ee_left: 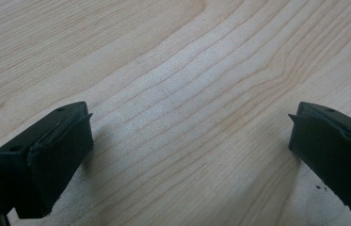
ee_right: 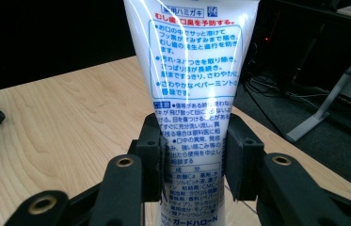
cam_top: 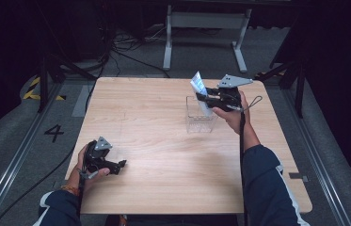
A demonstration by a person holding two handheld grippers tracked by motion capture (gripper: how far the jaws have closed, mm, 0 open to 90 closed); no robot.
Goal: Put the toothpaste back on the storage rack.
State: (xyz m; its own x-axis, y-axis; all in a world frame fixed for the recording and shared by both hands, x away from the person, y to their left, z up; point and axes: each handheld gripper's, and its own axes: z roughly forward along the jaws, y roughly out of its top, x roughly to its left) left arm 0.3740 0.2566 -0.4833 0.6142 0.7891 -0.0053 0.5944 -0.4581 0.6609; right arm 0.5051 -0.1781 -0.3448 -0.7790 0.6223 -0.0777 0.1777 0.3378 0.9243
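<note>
A white toothpaste tube (ee_right: 193, 70) with blue and red print stands upright between the jaws of my right gripper (ee_right: 195, 160), which is shut on its lower half. In the high view the tube (cam_top: 197, 84) sticks up over a clear plastic box (cam_top: 198, 115) at the table's back right, its lower end inside the box, with the right gripper (cam_top: 207, 99) beside it. My left gripper (cam_top: 120, 165) rests low at the front left, jaws wide apart. Bare wood lies between the left gripper (ee_left: 187, 141) jaws.
The wooden table (cam_top: 163, 141) spans the middle. Beyond its far edge stand a grey table frame (cam_top: 206, 28) and cables on the floor. Dark stands flank both sides.
</note>
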